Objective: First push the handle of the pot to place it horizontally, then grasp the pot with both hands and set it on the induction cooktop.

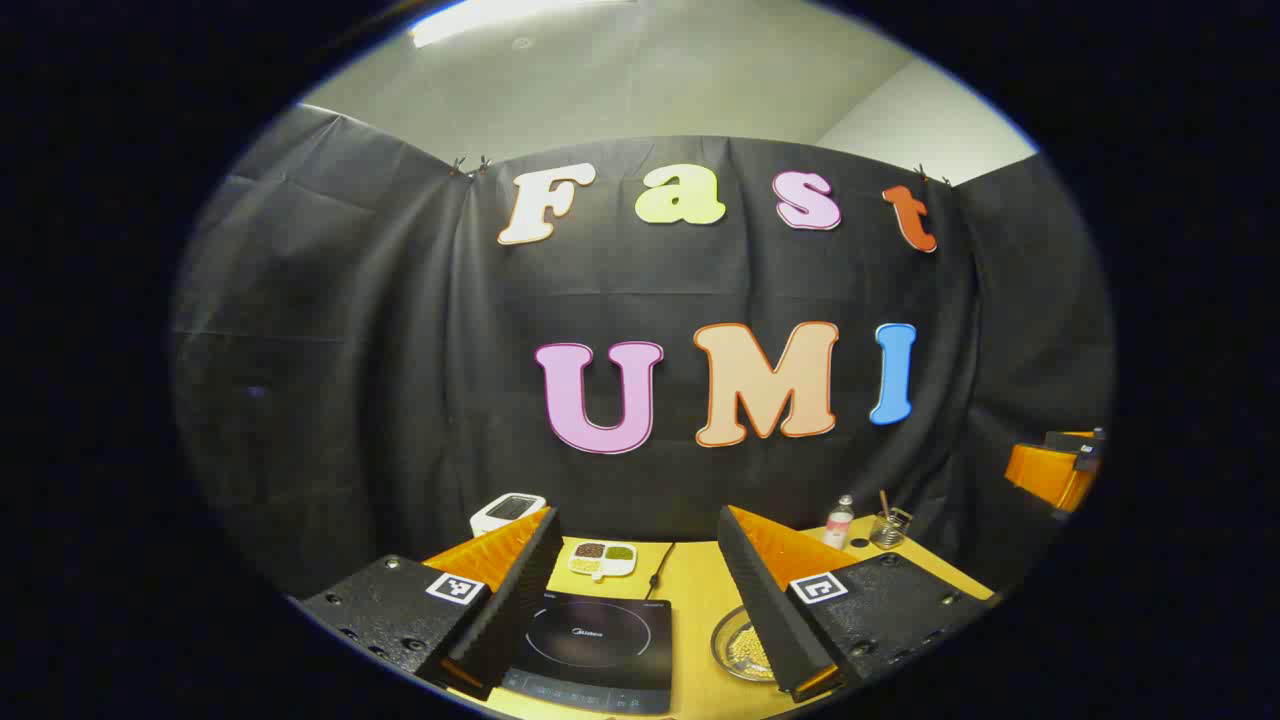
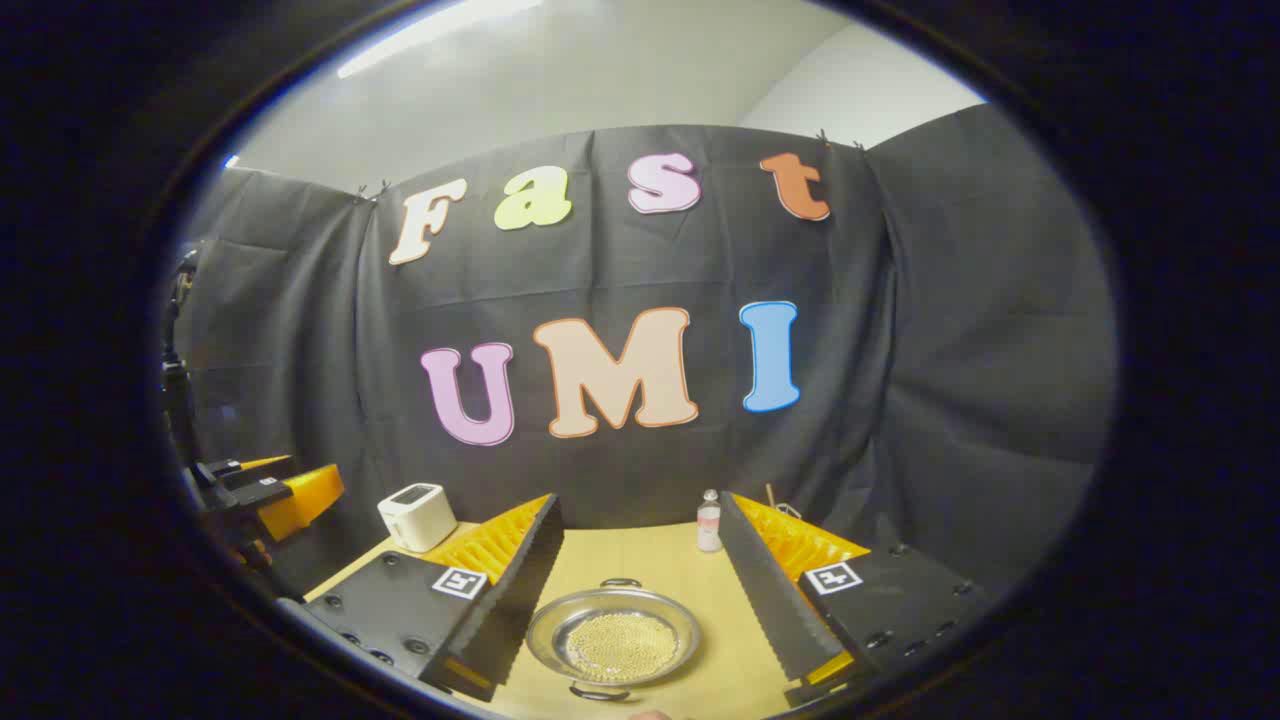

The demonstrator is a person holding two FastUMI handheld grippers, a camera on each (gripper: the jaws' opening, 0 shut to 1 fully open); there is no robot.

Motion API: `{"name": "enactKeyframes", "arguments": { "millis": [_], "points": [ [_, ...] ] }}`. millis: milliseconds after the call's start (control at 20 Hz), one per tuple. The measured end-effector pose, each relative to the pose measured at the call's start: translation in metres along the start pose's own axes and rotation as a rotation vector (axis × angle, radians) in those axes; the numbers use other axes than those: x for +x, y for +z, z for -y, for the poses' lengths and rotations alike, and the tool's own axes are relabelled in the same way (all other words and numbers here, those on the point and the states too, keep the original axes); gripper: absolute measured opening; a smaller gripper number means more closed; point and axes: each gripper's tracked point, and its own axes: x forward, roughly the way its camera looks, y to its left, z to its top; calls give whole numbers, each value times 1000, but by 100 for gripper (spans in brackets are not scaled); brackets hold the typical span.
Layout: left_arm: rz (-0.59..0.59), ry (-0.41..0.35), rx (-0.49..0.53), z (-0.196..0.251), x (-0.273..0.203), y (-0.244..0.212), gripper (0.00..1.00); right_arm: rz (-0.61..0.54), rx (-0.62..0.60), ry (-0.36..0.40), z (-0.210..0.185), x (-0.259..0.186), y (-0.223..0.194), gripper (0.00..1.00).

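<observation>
Pot [image 2: 613, 640] between spread right gripper [image 2: 640, 600] fingers, cooktop [image 1: 595, 640] logo illegible.

On the table [image 2: 640, 560], the pot [image 2: 612, 635] sits near the front edge w/ beads inside. In the left gripper view, the induction cooktop [image 1: 595, 635] lies just left of the pot; a divided dish [image 1: 602, 557] sits behind the cooktop. Toaster [image 2: 417, 515] at back left, bottle [image 2: 708, 522] at back right, a jar [image 1: 889, 527] beside the bottle.

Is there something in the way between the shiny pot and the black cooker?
Nothing visible: the round metal pot sits right beside the flat black induction cooktop, with only bare wooden table between.
</observation>
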Motion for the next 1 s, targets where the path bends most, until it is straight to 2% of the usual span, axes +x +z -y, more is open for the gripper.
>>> {"name": "enactKeyframes", "arguments": {
  "millis": [450,500,750,800,900,950,1000],
  "points": [
    [-61,-108,-31,33,21,-13,93,-9,-26,-82,27,3,16,94],
    [-69,-114,-36,36,22,-15,95,-6,-29,-86,29,3,17,94],
    [-95,-121,-49,43,24,-21,92,1,-26,-109,42,1,19,94],
    [-98,-120,-52,43,25,-23,96,3,-24,-110,43,2,20,94],
    [-108,-116,-59,43,26,-26,92,6,-32,-115,47,5,21,94],
    [-111,-113,-61,43,25,-27,96,5,-34,-116,49,4,21,94],
    [-114,-109,-63,43,24,-28,93,4,-33,-115,49,3,21,94]
  ]
}}
